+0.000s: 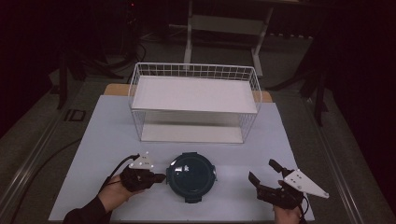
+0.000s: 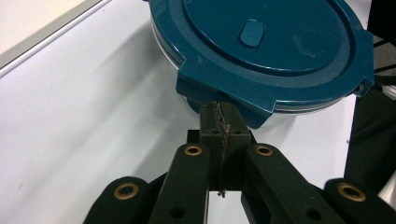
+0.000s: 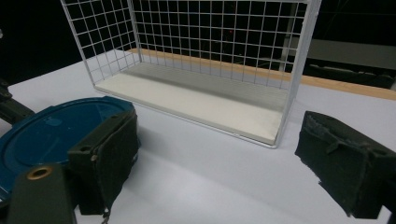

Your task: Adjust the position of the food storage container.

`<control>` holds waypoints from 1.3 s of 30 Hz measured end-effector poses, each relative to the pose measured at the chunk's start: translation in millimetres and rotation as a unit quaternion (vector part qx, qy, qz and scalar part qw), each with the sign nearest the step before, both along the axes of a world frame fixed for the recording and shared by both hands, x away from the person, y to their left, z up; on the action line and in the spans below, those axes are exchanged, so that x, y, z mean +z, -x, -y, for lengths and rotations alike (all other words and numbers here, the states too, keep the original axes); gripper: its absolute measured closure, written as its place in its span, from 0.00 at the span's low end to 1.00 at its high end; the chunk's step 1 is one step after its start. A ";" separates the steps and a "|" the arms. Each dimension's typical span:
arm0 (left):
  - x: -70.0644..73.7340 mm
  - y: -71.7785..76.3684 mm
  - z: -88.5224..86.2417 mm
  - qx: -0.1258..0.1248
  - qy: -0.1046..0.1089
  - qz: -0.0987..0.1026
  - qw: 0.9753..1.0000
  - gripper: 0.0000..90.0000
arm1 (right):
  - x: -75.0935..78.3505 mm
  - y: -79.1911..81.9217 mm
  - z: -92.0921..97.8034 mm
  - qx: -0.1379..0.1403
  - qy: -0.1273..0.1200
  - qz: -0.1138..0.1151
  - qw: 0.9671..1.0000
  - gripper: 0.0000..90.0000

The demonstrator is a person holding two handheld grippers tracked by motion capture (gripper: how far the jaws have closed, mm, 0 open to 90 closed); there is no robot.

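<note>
A round teal lidded container (image 1: 192, 176) sits at the table's six o'clock, before a white wire shelf rack (image 1: 194, 102). The left gripper (image 1: 158, 178), jaws together, touches a lid latch at nine o'clock. The right gripper (image 1: 264, 176) waits with jaws apart at three o'clock. Next move is probably flipping that latch.

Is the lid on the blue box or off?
On. The lid sits flat over the box, its clip tabs folded down.

The container (image 1: 192, 176) sits on the table (image 1: 102, 140) before the wire rack (image 1: 194, 102) — left gripper (image 1: 161, 178) at its left, right gripper (image 1: 262, 173) well apart.
</note>
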State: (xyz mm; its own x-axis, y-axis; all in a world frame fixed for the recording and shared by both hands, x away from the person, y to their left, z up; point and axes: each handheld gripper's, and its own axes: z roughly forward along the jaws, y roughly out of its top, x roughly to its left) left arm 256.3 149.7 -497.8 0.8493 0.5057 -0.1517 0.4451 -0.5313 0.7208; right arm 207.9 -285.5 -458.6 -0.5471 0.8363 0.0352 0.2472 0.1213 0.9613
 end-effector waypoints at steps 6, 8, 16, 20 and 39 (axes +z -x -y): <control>-0.2 -3.1 10.9 -0.013 0.001 0.001 1.000 1.00 | -0.1 0.2 -0.6 0.000 0.001 0.000 1.000 0.14; -0.5 -4.4 13.2 -0.015 0.003 0.002 1.000 1.00 | -0.2 0.1 -0.7 0.001 0.001 -0.001 1.000 0.14; -1.1 -10.7 23.7 -0.024 0.005 0.003 1.000 1.00 | -0.4 0.3 -1.7 0.001 0.003 -0.001 1.000 0.14; -1.7 -11.9 28.6 -0.025 0.008 0.005 1.000 1.00 | -0.7 0.2 -2.0 0.001 0.003 -0.002 1.000 0.14; 19.6 -7.5 8.8 0.011 0.077 0.007 0.997 0.46 | -1.2 -0.6 -7.4 0.005 0.015 0.005 1.000 0.12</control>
State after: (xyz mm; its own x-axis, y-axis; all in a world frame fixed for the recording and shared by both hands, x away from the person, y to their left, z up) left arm 263.8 140.9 -478.2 0.8412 0.4951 -0.2177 0.4451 -0.4051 0.7986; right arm 208.5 -278.1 -459.8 -0.5548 0.8319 0.0044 0.2354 0.1519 0.9600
